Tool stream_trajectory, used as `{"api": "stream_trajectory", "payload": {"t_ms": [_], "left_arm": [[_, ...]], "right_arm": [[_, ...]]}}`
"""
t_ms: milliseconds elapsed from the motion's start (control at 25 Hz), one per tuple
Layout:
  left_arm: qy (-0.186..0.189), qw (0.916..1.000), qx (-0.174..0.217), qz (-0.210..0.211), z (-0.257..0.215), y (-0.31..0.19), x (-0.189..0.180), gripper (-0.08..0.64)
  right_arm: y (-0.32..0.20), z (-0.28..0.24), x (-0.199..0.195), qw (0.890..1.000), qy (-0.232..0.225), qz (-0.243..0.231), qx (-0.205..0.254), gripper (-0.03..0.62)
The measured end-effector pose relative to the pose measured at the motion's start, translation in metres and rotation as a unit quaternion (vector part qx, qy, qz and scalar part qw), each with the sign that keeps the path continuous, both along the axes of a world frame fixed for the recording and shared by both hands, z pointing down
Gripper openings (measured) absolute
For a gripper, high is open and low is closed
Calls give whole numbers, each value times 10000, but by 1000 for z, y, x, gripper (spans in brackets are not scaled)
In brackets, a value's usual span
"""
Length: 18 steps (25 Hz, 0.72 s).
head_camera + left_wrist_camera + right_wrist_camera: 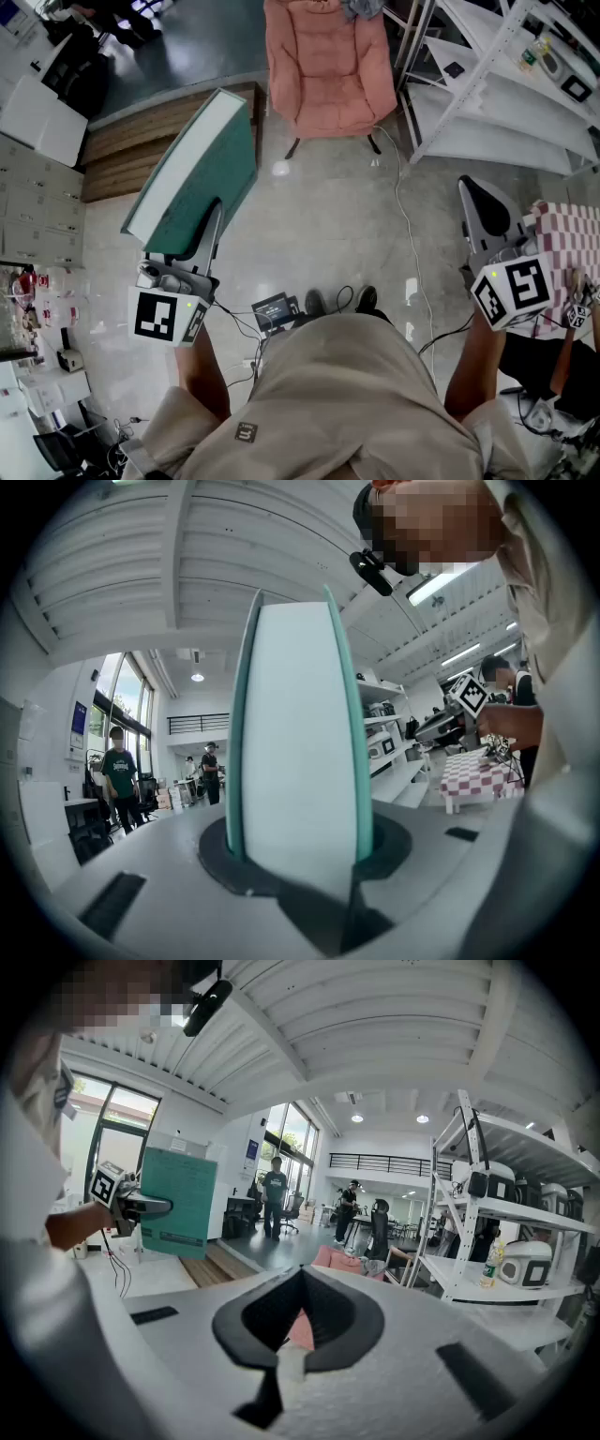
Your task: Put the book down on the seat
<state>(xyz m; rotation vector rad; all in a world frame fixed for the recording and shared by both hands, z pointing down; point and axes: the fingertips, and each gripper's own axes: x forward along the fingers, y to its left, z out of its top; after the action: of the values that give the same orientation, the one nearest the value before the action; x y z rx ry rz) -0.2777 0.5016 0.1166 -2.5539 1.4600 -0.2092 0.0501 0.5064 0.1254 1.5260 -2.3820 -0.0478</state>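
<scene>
You've got the book [202,164] clamped in your left gripper [214,223]. The jaws sit on either cover near the lower edge, and the teal volume stands up and leans away from you, page block showing white along the top. It's up in the air, well clear of the floor, nowhere near the seat yet.

Your right gripper [483,214] hangs out to the side with its jaws drawn together and nothing between them. It looks to be just along for the ride.

The pink armchair [328,66] is straight ahead across open floor, well apart from you, so I'd call this the carry: book in hand, approach not yet made.

Next you need to close that gap, bring the left gripper over the cushion, and tip the book flat before you let go. Watch the cable [405,225] trailing across the floor on your right, and the tall hold: with the grip so low, the book may swing.
</scene>
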Motion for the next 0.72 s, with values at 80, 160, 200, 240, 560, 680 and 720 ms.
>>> {"api": "stream_trajectory", "payload": {"t_ms": [80,160,200,240,560,680,720], "left_arm": [[-4,10000,-5,8,2,-3,0,149],[-1,10000,-11,14,4,-6,0,149],[6,10000,-15,18,4,-7,-1,149],[15,10000,-19,22,4,-9,-1,149],[63,9999,-34,133,8,-19,-7,149],[84,9998,-31,201,9,-21,-11,149],[87,9997,-34,227,10,-22,-13,149]], "right_arm": [[-3,2,-1,10000,0,4,-10,-11],[-5,4,-1,10000,4,7,-15,-11],[-6,4,-1,10000,7,8,-16,-11],[-7,4,-2,10000,8,13,-17,-11],[-10,5,-8,9999,-14,137,1,-9],[-8,2,-11,9997,-138,204,82,-8],[-8,3,-12,9995,-181,239,93,-8]]}}
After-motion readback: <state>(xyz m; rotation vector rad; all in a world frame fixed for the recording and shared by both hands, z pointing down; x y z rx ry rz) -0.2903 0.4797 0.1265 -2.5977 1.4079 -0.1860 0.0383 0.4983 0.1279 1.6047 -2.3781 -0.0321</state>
